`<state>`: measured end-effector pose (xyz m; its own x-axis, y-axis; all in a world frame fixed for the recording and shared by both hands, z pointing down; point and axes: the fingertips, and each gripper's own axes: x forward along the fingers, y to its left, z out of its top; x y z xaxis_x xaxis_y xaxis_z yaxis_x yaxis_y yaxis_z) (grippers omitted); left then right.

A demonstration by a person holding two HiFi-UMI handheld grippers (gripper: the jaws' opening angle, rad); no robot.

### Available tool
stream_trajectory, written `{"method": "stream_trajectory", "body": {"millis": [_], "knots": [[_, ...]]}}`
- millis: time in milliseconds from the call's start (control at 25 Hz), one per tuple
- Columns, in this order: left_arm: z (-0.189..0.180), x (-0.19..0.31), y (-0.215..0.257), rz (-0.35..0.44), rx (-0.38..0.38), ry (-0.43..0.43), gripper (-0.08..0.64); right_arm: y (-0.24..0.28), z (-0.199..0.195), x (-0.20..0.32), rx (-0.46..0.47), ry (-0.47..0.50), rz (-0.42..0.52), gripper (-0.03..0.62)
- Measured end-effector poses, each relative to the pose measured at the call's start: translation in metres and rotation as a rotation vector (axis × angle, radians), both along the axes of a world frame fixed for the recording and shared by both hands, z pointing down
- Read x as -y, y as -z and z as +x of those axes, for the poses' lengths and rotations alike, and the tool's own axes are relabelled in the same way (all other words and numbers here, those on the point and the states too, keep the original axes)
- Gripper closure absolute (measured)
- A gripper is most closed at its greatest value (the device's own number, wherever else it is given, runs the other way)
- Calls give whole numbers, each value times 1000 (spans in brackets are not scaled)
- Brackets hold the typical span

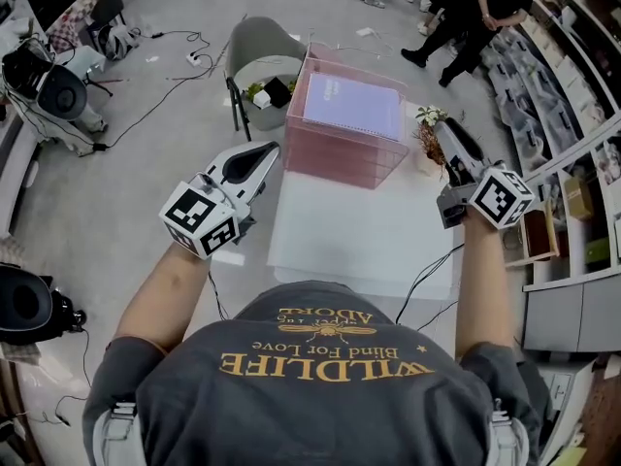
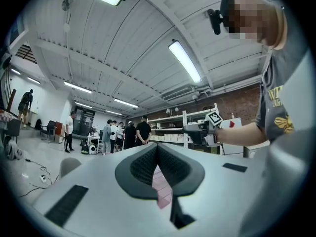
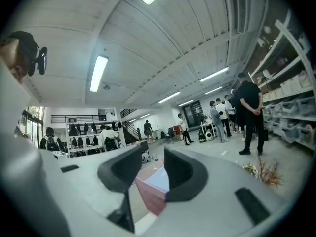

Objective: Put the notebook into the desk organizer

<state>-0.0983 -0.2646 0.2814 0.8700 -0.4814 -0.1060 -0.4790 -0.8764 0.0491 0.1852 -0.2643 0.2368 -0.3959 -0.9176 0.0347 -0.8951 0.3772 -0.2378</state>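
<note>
A pink mesh desk organizer (image 1: 340, 153) stands at the far end of the white table (image 1: 369, 231). The notebook (image 1: 354, 105), pale lilac with a spiral edge, lies flat in its top. My left gripper (image 1: 272, 147) hovers off the organizer's left front corner, jaws together and empty. In the left gripper view the left gripper (image 2: 158, 149) shows only a sliver of the organizer (image 2: 162, 186) below its tips. My right gripper (image 1: 444, 129) is held up at the organizer's right side. In the right gripper view the right gripper (image 3: 154, 157) has a gap with nothing in it, framing the organizer (image 3: 150, 196) and notebook (image 3: 159, 179).
A small dried plant (image 1: 429, 129) stands on the table by the right gripper. A grey chair (image 1: 257, 51) sits behind the organizer on the left. Shelving (image 1: 572, 163) runs along the right. Several people (image 1: 466, 17) stand further back. A cable (image 1: 427, 280) hangs off the table's near edge.
</note>
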Motion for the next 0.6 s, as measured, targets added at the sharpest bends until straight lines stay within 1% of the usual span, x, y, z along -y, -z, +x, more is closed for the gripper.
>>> {"method": "stream_trajectory", "body": {"millis": [160,240,280,320,480,600], "knots": [[32,-20,3,14,7,34,558,-17,39,-42,2,5,18,525],[52,-31,-1,6,3,60,558,-31,63,-58,14,16,10,576],[63,-38,-5,-3,-3,71,558,-39,73,-67,22,26,-1,591],[73,-43,-9,-15,-9,82,558,-47,82,-76,21,39,-12,591],[111,-63,-28,-63,-25,103,558,-78,104,-106,-41,75,-41,592],[131,-72,-41,-90,-18,105,558,-98,120,-120,-24,69,-61,592]]}}
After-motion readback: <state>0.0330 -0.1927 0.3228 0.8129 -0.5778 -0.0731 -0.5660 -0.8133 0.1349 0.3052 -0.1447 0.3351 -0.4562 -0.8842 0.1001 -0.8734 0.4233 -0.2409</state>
